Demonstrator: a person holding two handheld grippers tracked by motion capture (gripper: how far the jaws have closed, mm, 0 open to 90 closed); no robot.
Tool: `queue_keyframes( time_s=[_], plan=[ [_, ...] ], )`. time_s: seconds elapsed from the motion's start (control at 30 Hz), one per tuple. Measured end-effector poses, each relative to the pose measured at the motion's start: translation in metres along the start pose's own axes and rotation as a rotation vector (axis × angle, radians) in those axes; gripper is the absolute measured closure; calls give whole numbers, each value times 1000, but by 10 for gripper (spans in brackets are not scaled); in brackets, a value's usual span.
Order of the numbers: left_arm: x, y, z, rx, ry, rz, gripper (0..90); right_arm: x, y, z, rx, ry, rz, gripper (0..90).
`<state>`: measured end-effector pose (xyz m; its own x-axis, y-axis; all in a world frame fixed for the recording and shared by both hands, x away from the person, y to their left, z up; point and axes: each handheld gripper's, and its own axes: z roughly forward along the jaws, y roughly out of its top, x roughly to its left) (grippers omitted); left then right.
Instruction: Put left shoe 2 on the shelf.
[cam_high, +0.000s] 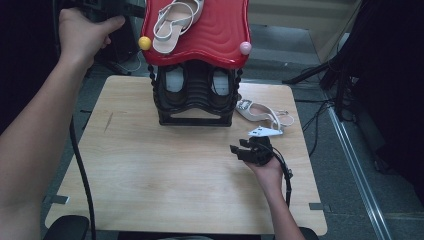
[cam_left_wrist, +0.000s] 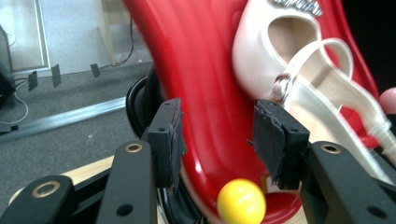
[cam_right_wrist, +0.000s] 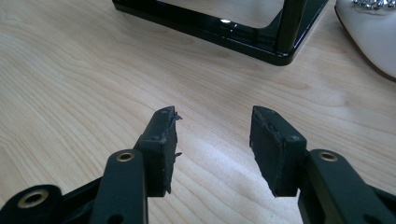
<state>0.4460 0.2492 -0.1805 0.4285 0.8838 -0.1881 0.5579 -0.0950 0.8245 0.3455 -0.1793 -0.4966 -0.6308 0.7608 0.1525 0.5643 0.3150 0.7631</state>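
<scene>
A cream strappy sandal (cam_high: 175, 22) lies on the red top shelf (cam_high: 215, 40) of a small shoe rack (cam_high: 195, 95) at the far edge of the wooden table (cam_high: 150, 170). In the high view its long axis runs on a slant, one end near the yellow ball (cam_high: 145, 43) at the shelf's front left corner, the other reaching up and right toward the back of the shelf. In the left gripper view the sandal (cam_left_wrist: 299, 79) shows a smooth pale upper, thin looping straps and a row of small glittering stones near the toe. The shelf is glossy red plastic, moulded in rippling waves, with a pink ball (cam_high: 245, 48) at its other front corner; the frame beneath is shiny black with beaded posts. The left gripper (cam_left_wrist: 219, 135) is spread, nothing between its worn black pads, which hover before the shelf edge beside the sandal. A second matching sandal (cam_high: 262, 114) lies on the table just right of the rack, its long axis running left to right. The right gripper (cam_right_wrist: 214, 140) hangs over bare wood near it, jaws apart and empty
</scene>
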Motion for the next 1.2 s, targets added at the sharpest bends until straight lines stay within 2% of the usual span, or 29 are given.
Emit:
queue_keyframes(
  time_s=[0.23, 0.33, 0.6, 0.77, 0.83, 1.07, 1.2],
  plan=[
    [14, -15, -3, 14, 28, -9, 527, -2, 4, 3, -8, 7, -2, 524],
    [20, -23, -2, 22, 25, -23, 525, -2, 6, 4, -7, 9, -4, 524],
    [32, -45, 2, 28, 31, -29, 523, -2, 10, 8, -5, 17, -9, 527],
    [37, -58, 9, 45, 25, -35, 521, -2, 11, 9, -3, 19, -5, 529],
    [39, -64, 13, 59, 37, -37, 519, -2, 11, 9, -1, 19, -5, 529],
    [48, -87, 28, 80, 14, -68, 517, -4, 11, 9, -3, 22, -2, 536],
    [48, -101, 35, 86, 8, -68, 515, -5, 11, 8, -3, 22, 3, 538]
  ],
)
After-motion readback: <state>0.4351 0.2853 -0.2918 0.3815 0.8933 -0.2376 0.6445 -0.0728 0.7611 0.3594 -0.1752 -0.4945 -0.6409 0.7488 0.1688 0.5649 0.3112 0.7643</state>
